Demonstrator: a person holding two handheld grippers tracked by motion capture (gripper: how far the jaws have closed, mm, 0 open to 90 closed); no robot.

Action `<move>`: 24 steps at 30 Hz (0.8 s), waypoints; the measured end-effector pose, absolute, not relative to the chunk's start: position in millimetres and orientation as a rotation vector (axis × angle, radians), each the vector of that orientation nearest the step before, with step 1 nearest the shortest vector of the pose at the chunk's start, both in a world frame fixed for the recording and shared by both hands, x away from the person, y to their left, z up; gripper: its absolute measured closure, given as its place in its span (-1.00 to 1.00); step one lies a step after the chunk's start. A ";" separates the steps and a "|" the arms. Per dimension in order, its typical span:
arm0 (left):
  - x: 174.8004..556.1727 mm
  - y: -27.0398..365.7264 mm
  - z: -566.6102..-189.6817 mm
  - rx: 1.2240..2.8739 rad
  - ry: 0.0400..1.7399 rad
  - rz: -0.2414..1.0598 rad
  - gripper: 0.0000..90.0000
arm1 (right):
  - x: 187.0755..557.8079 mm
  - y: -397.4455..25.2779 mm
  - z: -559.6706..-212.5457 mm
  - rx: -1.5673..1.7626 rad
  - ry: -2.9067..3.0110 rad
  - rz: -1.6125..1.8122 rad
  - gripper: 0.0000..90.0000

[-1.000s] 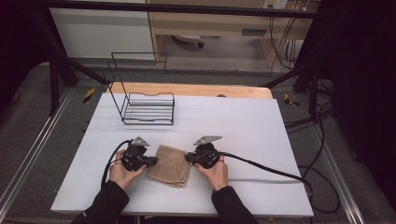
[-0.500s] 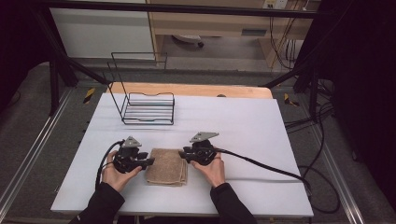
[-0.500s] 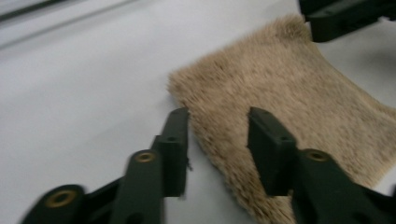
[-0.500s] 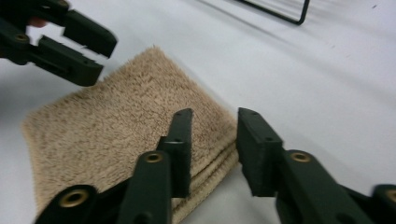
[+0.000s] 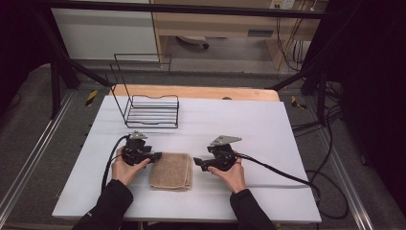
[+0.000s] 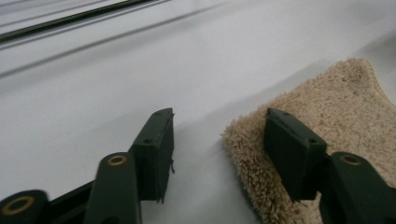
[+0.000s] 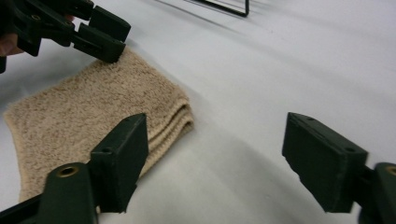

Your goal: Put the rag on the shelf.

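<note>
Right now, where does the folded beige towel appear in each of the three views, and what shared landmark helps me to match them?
High view: the towel lies near the front table edge, between the two grippers.
Left gripper view: it is at the right, a corner under the right-hand jaw.
Right gripper view: it is at the left, behind the left-hand jaw.
Shared landmark: the left gripper, at the towel's corner in the high view and the right gripper view.

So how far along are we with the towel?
The towel lies folded flat on the white table, so the folding looks done. Both jaws stand open: the left gripper sits at the towel's corner, the right gripper beside its folded edge. Possibly left: moving it to the wire rack.
</note>
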State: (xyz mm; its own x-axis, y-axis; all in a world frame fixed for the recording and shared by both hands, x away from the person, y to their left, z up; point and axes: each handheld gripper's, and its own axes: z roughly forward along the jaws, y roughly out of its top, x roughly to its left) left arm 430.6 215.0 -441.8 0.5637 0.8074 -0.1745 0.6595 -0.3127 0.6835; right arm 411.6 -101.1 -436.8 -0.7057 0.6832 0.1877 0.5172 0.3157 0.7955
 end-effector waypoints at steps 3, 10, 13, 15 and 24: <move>431.3 213.3 -443.7 2.065 1.167 0.208 0.26 | 411.9 -103.3 -437.6 1.117 2.384 1.330 -0.58; 428.8 209.7 -444.8 2.082 1.142 0.175 0.68 | 411.2 -102.2 -436.5 1.148 2.369 1.363 -0.66; 427.5 208.0 -446.0 2.077 1.152 0.178 0.74 | 411.3 -101.8 -436.1 1.151 2.356 1.379 -0.67; 427.2 207.6 -446.4 2.081 1.154 0.177 0.75 | 411.6 -100.1 -435.4 1.152 2.353 1.375 -0.71; 425.4 206.3 -447.9 2.091 1.128 0.206 0.76 | 416.6 -71.7 -435.5 1.165 2.377 1.334 -0.46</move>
